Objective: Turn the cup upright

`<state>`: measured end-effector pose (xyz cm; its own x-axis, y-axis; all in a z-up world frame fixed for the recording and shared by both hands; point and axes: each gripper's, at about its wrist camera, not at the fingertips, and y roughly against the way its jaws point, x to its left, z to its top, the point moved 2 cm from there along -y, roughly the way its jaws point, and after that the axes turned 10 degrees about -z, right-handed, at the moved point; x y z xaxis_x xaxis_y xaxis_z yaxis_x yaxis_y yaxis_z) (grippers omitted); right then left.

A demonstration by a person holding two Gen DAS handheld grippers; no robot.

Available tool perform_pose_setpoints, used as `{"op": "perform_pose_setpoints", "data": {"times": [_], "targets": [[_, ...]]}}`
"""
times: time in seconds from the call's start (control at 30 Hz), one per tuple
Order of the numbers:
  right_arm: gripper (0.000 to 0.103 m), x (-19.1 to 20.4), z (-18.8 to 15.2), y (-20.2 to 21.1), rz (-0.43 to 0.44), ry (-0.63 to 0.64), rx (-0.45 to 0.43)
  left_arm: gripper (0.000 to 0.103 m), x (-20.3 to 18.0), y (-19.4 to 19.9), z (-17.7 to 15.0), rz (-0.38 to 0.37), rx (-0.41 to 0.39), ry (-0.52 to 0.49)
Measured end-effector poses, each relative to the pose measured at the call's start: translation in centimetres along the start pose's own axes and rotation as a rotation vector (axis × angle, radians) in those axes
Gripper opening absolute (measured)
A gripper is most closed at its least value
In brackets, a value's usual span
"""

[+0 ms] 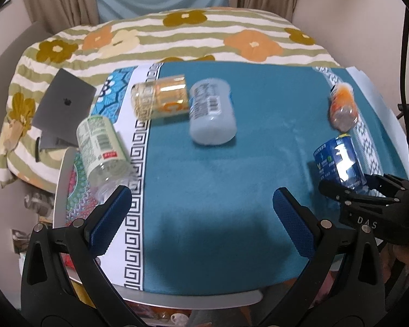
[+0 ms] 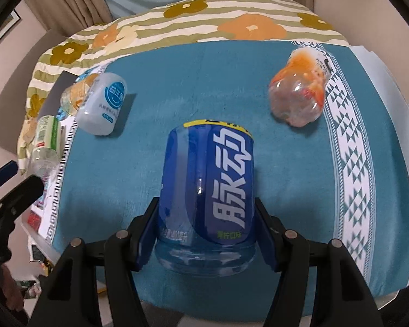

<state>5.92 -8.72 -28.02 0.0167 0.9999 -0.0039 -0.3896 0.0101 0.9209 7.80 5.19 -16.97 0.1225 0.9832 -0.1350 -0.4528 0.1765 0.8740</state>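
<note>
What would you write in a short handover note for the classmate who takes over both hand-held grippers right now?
Right hand-held gripper: shut on the blue cup, near the front of the teal cloth.
Left hand-held gripper: open, holding nothing.
On their sides: green cup at the left edge, yellow cup, white cup, orange cup at the right.
Done: blue cup gripped.
Left: set it upright, then the other four.

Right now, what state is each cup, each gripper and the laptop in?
blue cup: gripped near its clear base, tilted.
right gripper: shut on the blue cup.
left gripper: open, holding nothing.
white cup: on its side.
yellow cup: on its side, against the white cup.
green cup: on its side.
orange cup: on its side.
laptop: closed.
</note>
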Motion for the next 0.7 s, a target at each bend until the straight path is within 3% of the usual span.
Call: {"op": "perform_pose_setpoints", "data": {"times": [0.43, 0.5, 0.57, 0.7], "targets": [[0.06, 1.0, -0.8, -1.0, -0.061, -0.023, 0.001, 0.103, 1.5, -0.5, -1.0, -0.022, 0.018, 0.003], [0.065, 1.1, -0.8, -1.1, -0.045, -0.026, 0.007, 0.103, 1.5, -0.4, -1.0, -0.023, 0.017, 0.005], [0.086, 1.1, -0.9, -1.0, -0.034, -0.037, 0.005, 0.103, 1.5, -0.3, -1.1, -0.024, 0.016, 0.005], [0.089, 1.1, -1.0, -0.4, -0.027, -0.04, -0.022, 0.103, 1.4, 0.1, -1.1, -0.023, 0.012, 0.007]]}}
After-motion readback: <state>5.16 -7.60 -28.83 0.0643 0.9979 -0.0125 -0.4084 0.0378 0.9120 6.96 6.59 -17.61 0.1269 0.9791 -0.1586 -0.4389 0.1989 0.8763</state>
